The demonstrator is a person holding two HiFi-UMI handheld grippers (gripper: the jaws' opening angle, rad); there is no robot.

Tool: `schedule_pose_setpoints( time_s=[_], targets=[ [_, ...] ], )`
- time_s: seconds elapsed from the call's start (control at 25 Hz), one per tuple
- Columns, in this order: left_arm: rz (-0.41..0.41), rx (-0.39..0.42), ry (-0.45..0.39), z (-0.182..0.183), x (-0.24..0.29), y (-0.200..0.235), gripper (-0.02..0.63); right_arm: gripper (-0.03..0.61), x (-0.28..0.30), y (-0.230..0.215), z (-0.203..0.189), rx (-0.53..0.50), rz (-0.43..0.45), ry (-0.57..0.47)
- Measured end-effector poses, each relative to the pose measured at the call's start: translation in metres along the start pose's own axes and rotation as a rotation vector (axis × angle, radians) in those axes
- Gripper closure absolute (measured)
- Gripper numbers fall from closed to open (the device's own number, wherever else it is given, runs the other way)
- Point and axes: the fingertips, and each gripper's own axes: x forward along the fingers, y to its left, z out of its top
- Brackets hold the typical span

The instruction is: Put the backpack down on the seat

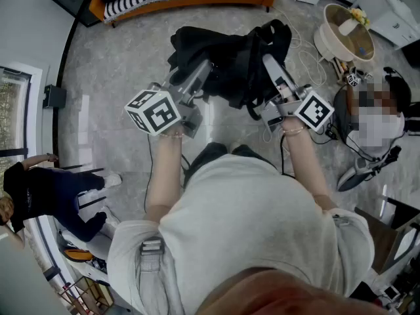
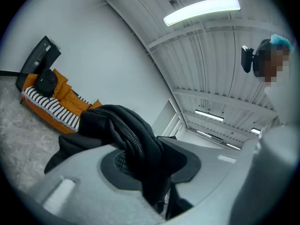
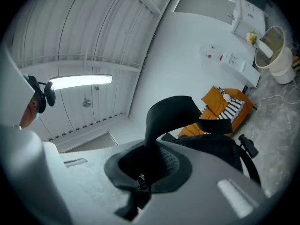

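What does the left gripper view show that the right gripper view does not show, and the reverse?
Only the left gripper view: the left gripper, jaws shut on the backpack at its zipper, and a black panel against the wall. Only the right gripper view: the right gripper, jaws shut on a black strap, and a white round tub. Both: the orange striped sofa and a long ceiling light.
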Motion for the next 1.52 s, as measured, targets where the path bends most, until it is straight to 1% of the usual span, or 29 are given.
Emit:
schedule_pose_setpoints(
  time_s=[0.2, 0.6, 0.88, 1.08, 1.2, 1.32, 1.4, 1.52],
  targets=[
    [0.011, -0.019, 0.013, -0.009, 0.003, -0.002, 0.508, 0.566, -0.001, 0.002, -0.001, -0.043, -0.007, 0.029],
    [0.021, -0.05, -0.017, -0.006, 0.008, 0.004, 0.508, 0.566, -0.003, -0.004, -0.001, 0.003, -0.013, 0.027],
    [0.003, -0.058, -0.005, -0.006, 0.01, 0.003, 0.508, 0.566, -0.004, -0.005, -0.002, 0.041, -0.002, 0.03],
    [-0.002, -0.048, -0.014, -0.003, 0.007, 0.002, 0.508, 0.566, -0.002, -0.001, -0.002, 0.015, 0.012, 0.024],
    [0.0, -0.063, -0.023, -0.001, 0.007, 0.004, 0.508, 0.566, -0.001, 0.0, 0.0, 0.031, 0.016, 0.021],
    [0.006, -0.051, -0.042, 0.004, 0.011, 0.007, 0.508, 0.566, 0.001, -0.001, 0.001, 0.043, 0.025, 0.004],
    [0.016, -0.063, -0.052, 0.003, 0.015, 0.009, 0.508, 0.566, 0.001, -0.005, 0.001, 0.044, 0.008, 0.009],
    [0.012, -0.078, -0.033, -0.001, 0.017, 0.009, 0.508, 0.566, 0.0, -0.008, 0.0, 0.045, -0.016, 0.019]
  ],
)
